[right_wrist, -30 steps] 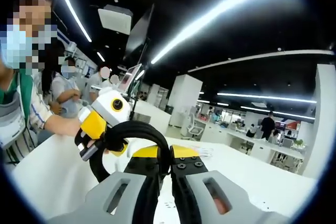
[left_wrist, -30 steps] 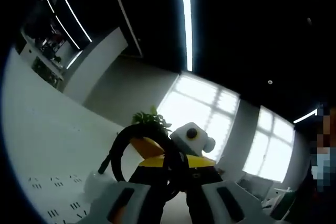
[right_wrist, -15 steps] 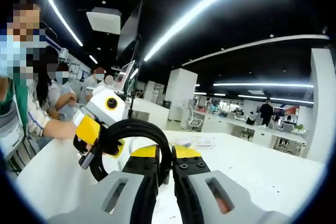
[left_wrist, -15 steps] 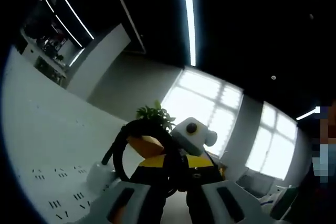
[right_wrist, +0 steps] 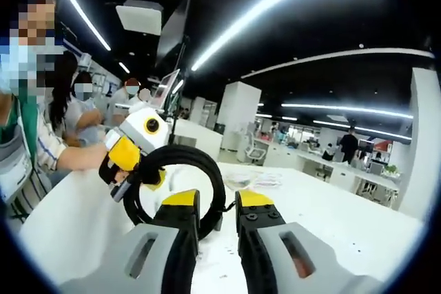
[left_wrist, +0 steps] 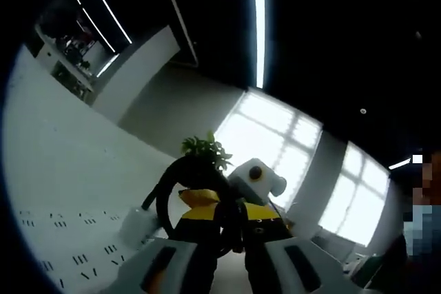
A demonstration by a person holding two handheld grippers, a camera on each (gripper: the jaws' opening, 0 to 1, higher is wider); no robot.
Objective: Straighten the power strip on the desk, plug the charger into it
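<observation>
A thick black cable [left_wrist: 162,196] curls in a loop just ahead of my left gripper [left_wrist: 231,215], which is shut on it. Beyond the loop is my right gripper [left_wrist: 207,196], yellow and white. A small white block [left_wrist: 138,226], too blurred to identify, lies on the white desk [left_wrist: 55,170] beside the loop. In the right gripper view the same cable loop [right_wrist: 207,169] stands over the desk [right_wrist: 317,215], with its right side passing between the jaws. My right gripper [right_wrist: 210,204] is open, its yellow-tipped jaws standing apart around the cable. A hand holds my left gripper [right_wrist: 127,180] on the loop's left side.
A person [right_wrist: 24,149] stands close at the left, with others seated behind. A dark monitor [right_wrist: 176,39] rises at the desk's far side and papers [right_wrist: 255,180] lie further along it. A potted plant [left_wrist: 203,149] stands before bright windows. Small dark marks [left_wrist: 81,259] dot the white surface.
My right gripper's jaws, shut on the cable before, have parted and now stand apart around it. My left gripper keeps its hold. Both views have shifted slightly.
</observation>
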